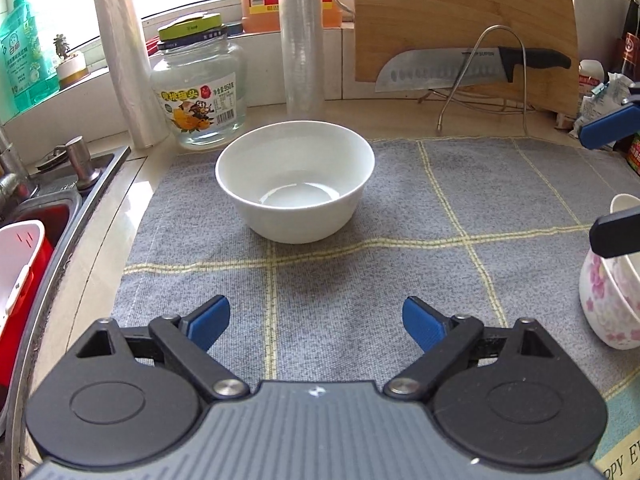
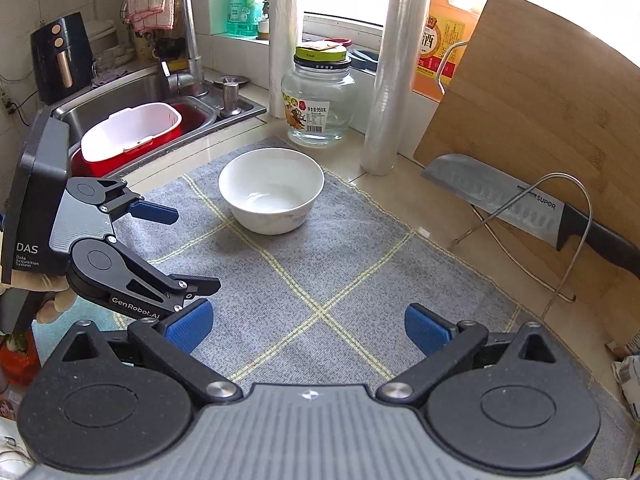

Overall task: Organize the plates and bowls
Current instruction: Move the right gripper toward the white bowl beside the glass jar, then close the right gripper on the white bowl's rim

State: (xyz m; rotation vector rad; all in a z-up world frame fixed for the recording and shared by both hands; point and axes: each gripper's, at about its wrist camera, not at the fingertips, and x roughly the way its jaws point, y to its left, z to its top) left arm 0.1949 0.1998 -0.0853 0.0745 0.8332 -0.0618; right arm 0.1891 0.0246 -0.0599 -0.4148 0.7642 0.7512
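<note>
Left gripper (image 1: 316, 322): our jaws wide, nothing btwn pads; aimed down at the mat, white bowl ahead.
Right gripper (image 2: 308, 326): jaws wide too, empty; only mat btwn the blue pads.
White bowl (image 1: 295, 180): upright on the grey mat (image 1: 440, 280), far-left part, just in front of the glass jar (image 1: 198, 84). Empty as far as we can see. Neither gripper touches it.
Floral bowl (image 1: 608, 304): upright at the mat's right edge, partly cut off in left wrist view; a right-gripper finger sits in front of it, contact unclear.
Plates: none visible in either view.
Done so far: we judge little or nothing – the two bowls stand well apart, not stacked.
Left to do: prob. pick one bowl, nest it in the other or move both to a shelf/rack we can't see; plates, if any, are off-frame.
Nearby clutter: knife (image 2: 520, 204) on wire rack by the cutting board (image 2: 540, 100), sink (image 2: 132, 92) to the left – w/ room to work on the mat.
</note>
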